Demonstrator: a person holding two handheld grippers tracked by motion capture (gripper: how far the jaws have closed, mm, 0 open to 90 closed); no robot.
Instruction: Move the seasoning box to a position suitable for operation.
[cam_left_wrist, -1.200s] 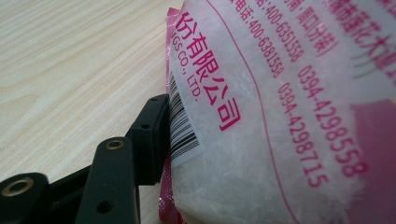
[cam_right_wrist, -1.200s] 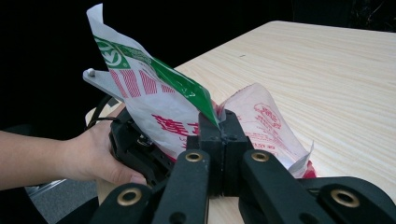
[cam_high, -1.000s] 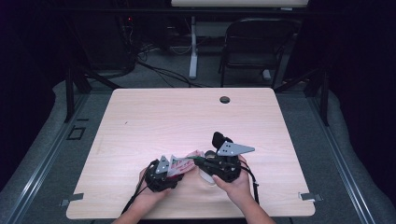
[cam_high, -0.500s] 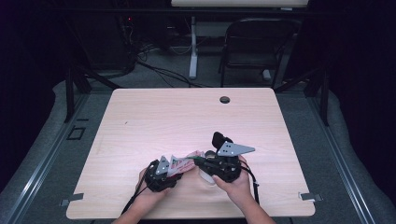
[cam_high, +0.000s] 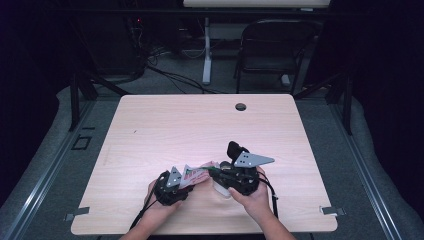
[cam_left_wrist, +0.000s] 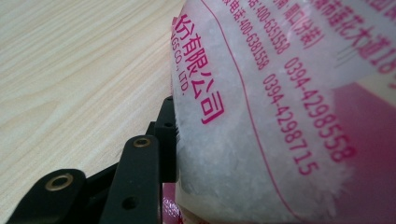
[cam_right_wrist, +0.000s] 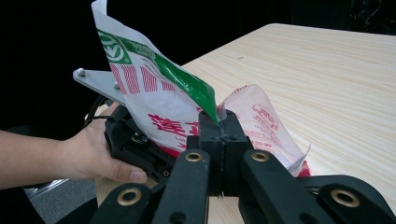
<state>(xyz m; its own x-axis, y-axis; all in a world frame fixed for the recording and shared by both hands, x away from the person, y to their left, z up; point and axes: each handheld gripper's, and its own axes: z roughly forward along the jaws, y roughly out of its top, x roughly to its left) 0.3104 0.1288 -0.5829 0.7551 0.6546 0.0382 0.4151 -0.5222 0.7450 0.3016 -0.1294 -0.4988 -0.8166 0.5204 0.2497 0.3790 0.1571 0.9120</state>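
Note:
A clear plastic bag (cam_high: 196, 174) of white grains, printed in red and green, is held between both grippers near the table's front edge. My right gripper (cam_right_wrist: 219, 116) is shut on the bag's (cam_right_wrist: 159, 88) green-printed top edge and holds it up. My left gripper (cam_high: 186, 181) grips the bag from the left. Its jaws have just been closing with the bag's full lower part (cam_left_wrist: 261, 116) between them. One black finger (cam_left_wrist: 166, 135) presses into the bag's side, and the other is hidden behind the bag. A hand (cam_right_wrist: 93, 154) holds the left gripper's body (cam_right_wrist: 135, 140).
The light wooden table (cam_high: 200, 125) has a round cable hole (cam_high: 240, 106) near its far edge. A dark chair (cam_high: 272, 50) and a desk leg (cam_high: 206, 55) stand beyond it on the grey floor. Metal rails run along both sides.

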